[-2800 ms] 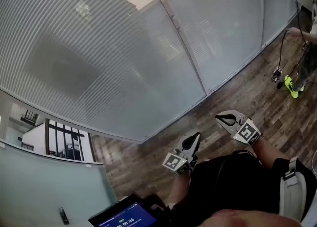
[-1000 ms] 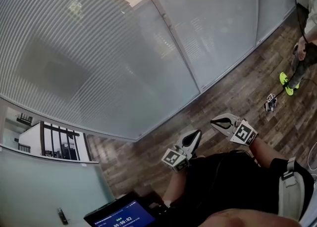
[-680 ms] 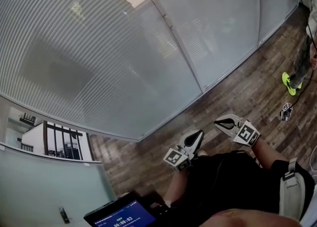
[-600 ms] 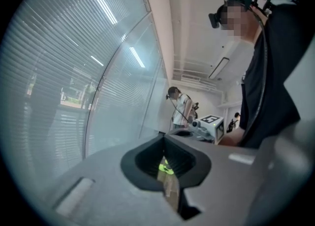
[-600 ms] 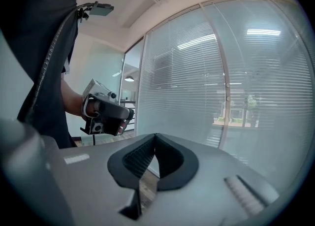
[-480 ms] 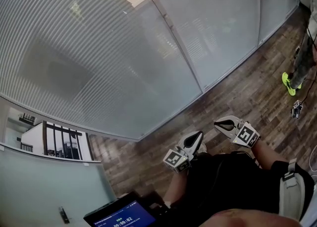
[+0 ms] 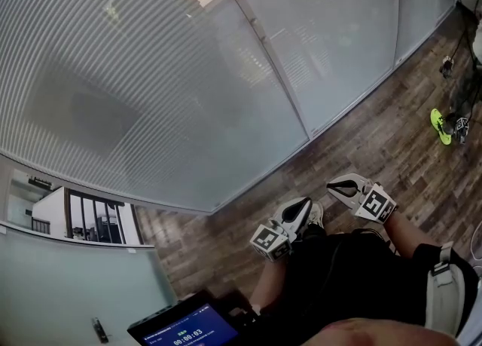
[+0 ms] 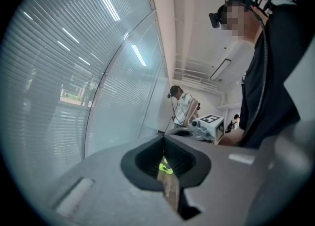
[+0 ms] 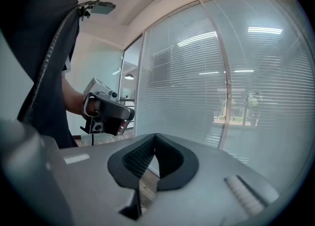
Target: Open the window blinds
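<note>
The window blinds (image 7: 151,73) are horizontal slats hanging lowered behind a curved glass wall that fills most of the head view. They also show in the left gripper view (image 8: 74,72) and the right gripper view (image 9: 197,87). My left gripper (image 7: 303,204) is held low in front of my body, shut, with nothing between its jaws. My right gripper (image 7: 334,185) is beside it to the right, also shut and empty. Both point toward the glass but stay well short of it. In their own views, the left gripper (image 8: 165,137) and the right gripper (image 9: 155,135) each have tips that meet.
A vertical frame post (image 7: 263,43) divides the glass panes. Dark wood flooring (image 7: 376,133) runs along the wall's foot. Another person (image 7: 461,96) in a bright green shoe (image 7: 440,127) stands at the far right with cables. A lit screen (image 7: 188,331) sits at the bottom left.
Both grippers have stayed almost where they were. The person at the far right has shifted about, and the small device dangling on a cable there has swung to the right.
</note>
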Available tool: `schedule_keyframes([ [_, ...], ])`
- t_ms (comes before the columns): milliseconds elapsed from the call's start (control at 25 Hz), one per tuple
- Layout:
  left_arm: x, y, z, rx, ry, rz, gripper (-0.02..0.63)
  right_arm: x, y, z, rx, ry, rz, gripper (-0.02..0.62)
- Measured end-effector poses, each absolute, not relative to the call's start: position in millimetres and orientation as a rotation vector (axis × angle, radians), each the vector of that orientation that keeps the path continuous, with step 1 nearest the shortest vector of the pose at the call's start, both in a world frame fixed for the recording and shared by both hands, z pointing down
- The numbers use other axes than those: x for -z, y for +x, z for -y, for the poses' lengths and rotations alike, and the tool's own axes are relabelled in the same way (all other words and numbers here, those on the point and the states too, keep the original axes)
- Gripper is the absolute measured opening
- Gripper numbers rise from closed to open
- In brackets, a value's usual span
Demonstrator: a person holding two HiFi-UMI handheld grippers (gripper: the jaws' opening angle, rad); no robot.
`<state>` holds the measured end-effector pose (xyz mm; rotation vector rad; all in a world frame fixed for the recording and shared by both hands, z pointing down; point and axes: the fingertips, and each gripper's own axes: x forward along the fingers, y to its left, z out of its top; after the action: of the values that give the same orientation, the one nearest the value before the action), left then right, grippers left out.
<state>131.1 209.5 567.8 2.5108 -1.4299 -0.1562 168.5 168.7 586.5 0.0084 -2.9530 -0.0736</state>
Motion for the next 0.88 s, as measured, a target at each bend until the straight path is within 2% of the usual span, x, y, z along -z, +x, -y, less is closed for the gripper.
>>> schedule_keyframes([
  [520, -569.1, 98.1, -172.6, 0.196, 2.45, 1.39, 0.002, -597.5, 133.3, -142.4, 0.015, 0.001, 2.918, 0.006],
  [880, -576.5, 71.8, -134.2, 0.071, 2.464, 1.371, 0.002, -599.3, 99.2, -108.2, -0.019, 0.015, 2.912, 0.006],
])
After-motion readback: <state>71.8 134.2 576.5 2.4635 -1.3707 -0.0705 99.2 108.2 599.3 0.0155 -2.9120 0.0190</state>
